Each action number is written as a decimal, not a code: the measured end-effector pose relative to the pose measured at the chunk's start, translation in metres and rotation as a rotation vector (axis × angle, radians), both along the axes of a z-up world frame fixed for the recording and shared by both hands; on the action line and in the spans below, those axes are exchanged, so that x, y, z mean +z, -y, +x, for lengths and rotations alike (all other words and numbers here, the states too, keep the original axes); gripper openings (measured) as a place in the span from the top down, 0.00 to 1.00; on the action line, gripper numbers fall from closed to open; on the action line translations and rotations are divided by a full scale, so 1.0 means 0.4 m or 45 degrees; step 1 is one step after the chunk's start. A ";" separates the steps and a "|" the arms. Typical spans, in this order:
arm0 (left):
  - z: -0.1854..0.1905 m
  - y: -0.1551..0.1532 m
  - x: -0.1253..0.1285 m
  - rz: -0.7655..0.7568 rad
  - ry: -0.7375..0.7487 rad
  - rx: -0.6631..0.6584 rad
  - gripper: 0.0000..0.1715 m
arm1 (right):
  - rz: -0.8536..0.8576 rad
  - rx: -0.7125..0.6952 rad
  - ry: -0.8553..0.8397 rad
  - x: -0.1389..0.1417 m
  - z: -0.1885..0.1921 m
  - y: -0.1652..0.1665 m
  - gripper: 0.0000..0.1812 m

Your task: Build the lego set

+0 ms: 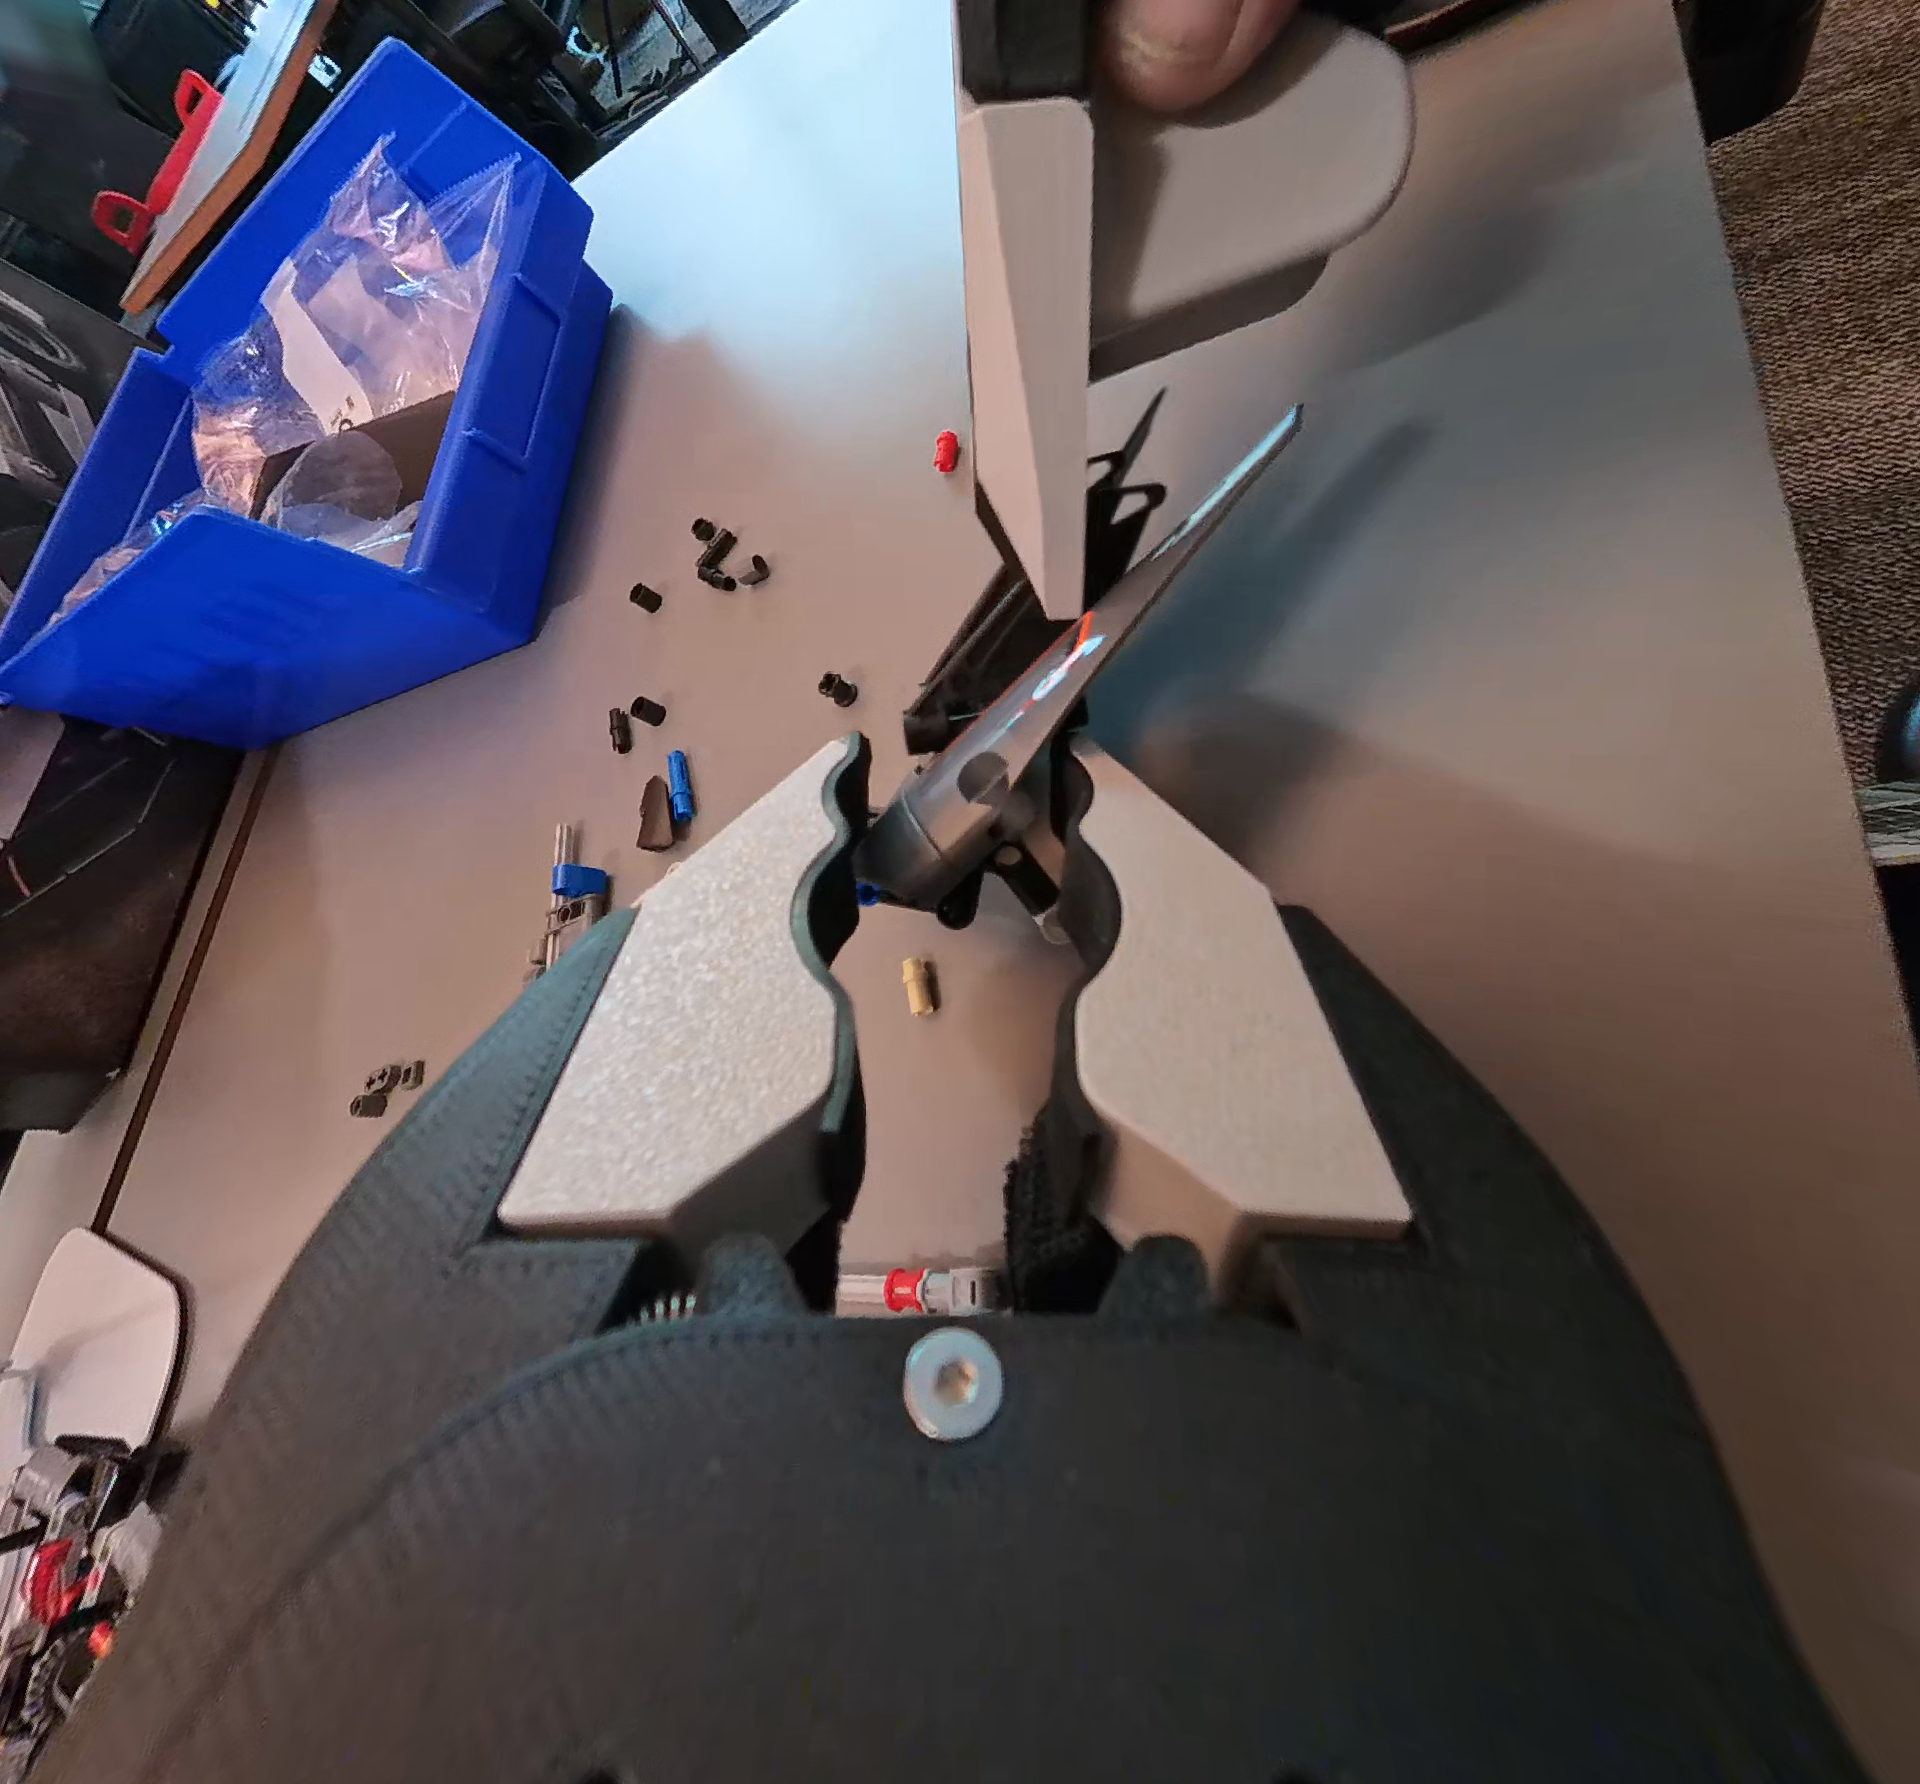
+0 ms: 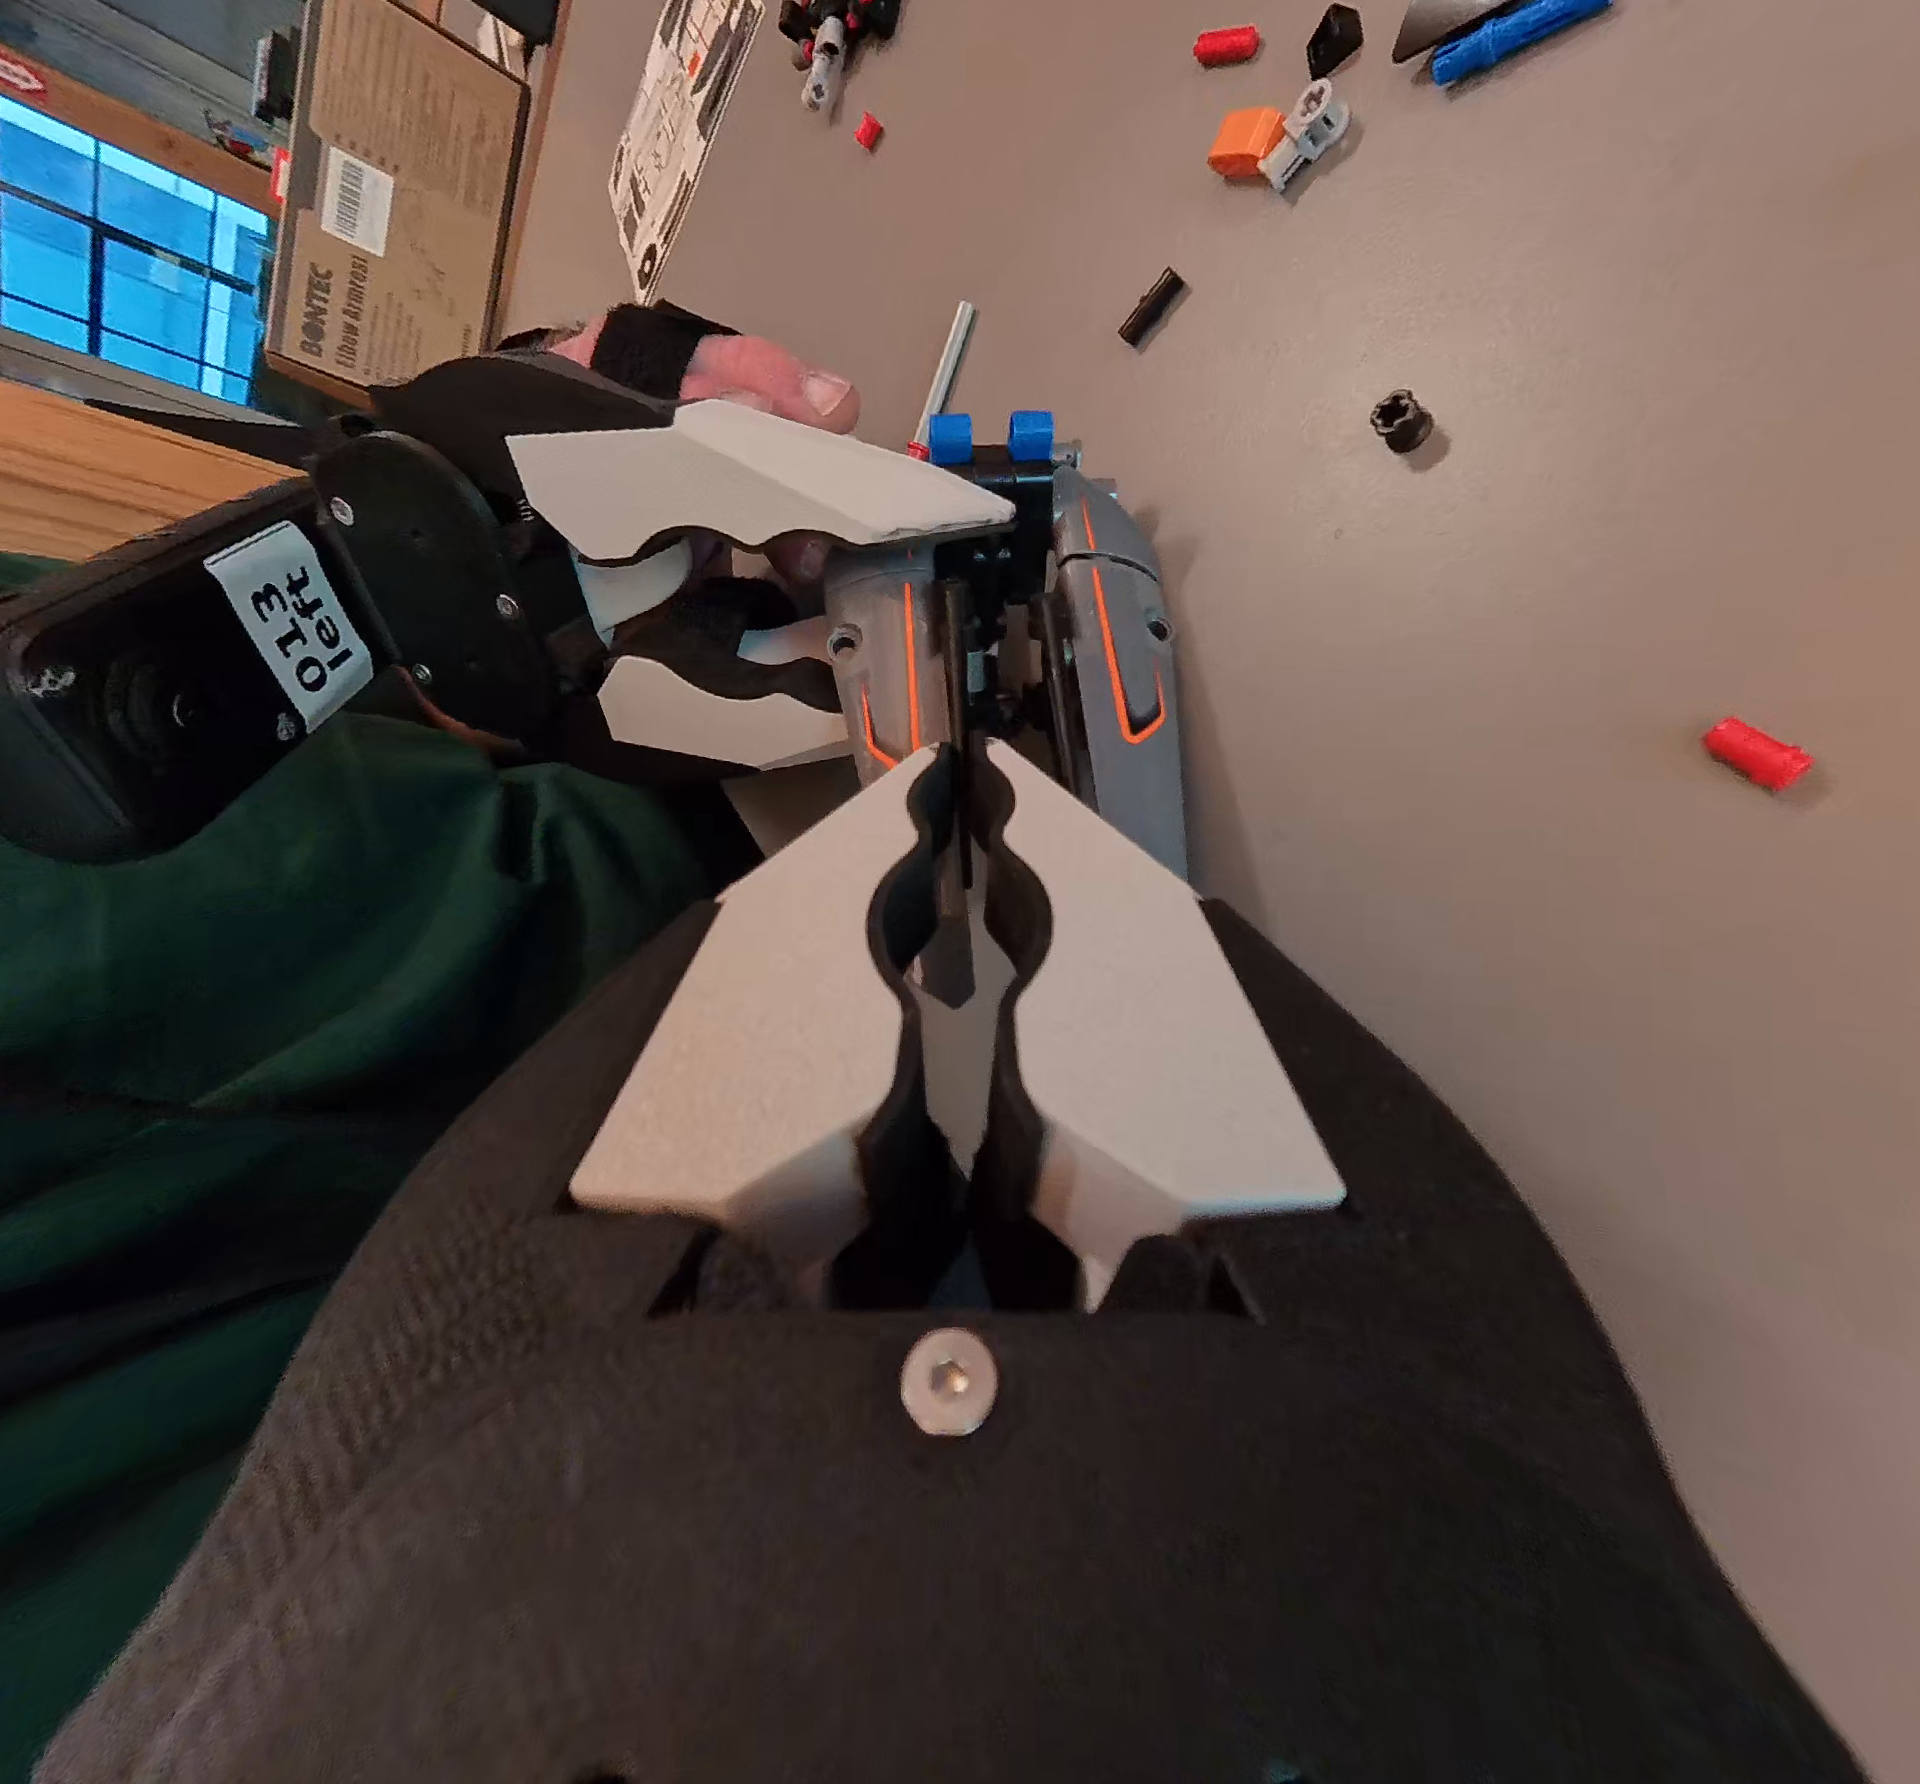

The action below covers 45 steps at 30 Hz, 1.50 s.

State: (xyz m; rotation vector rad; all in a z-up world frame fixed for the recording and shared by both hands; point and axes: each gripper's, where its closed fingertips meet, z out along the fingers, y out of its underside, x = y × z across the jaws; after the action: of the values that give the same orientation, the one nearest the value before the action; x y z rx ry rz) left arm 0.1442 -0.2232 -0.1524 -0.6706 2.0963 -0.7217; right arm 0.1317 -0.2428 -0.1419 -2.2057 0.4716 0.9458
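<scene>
A grey lego assembly point(image 1: 935, 841) with orange-lined panels point(image 2: 1117, 612) and blue pins on top point(image 2: 1029, 435) is held above the grey table. My left gripper point(image 1: 966, 778) is shut on its end; it comes in from the left in the right wrist view point(image 2: 914, 622). My right gripper point(image 2: 961, 768) is shut on a thin black bar point(image 2: 951, 903) that runs into the middle of the assembly. In the left wrist view one of its fingers point(image 1: 1023, 332) comes down from above onto the assembly, with a person's thumb behind it.
A blue bin point(image 1: 312, 612) with plastic bags stands at the left. Loose black pins point(image 1: 717, 560), a tan pin point(image 1: 920, 986), red pins point(image 2: 1756, 752), an orange piece point(image 2: 1247, 139) and a sheet point(image 2: 686, 103) lie on the table. The table edge point(image 1: 1766, 487) is at the right. Less than 4 cm separates the two grippers' tips.
</scene>
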 end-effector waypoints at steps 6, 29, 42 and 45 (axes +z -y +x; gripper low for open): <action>0.000 0.002 0.000 0.007 0.002 -0.008 0.83 | -0.010 0.002 -0.004 -0.003 0.003 0.001 1.00; 0.001 0.006 -0.002 0.026 0.005 -0.019 0.85 | -0.057 0.128 -0.018 -0.009 0.001 0.011 1.00; -0.024 0.011 -0.011 -0.013 -0.023 -0.031 0.68 | -0.022 0.114 -0.031 -0.007 -0.006 0.000 1.00; -0.030 0.012 -0.009 -0.022 -0.018 -0.029 0.68 | -0.003 0.103 -0.025 0.004 -0.002 0.003 1.00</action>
State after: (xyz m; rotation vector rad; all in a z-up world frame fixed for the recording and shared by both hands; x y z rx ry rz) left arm 0.1321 -0.2279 -0.1559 -0.6643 2.1157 -0.7506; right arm 0.1310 -0.2442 -0.1402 -2.2340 0.3953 1.0105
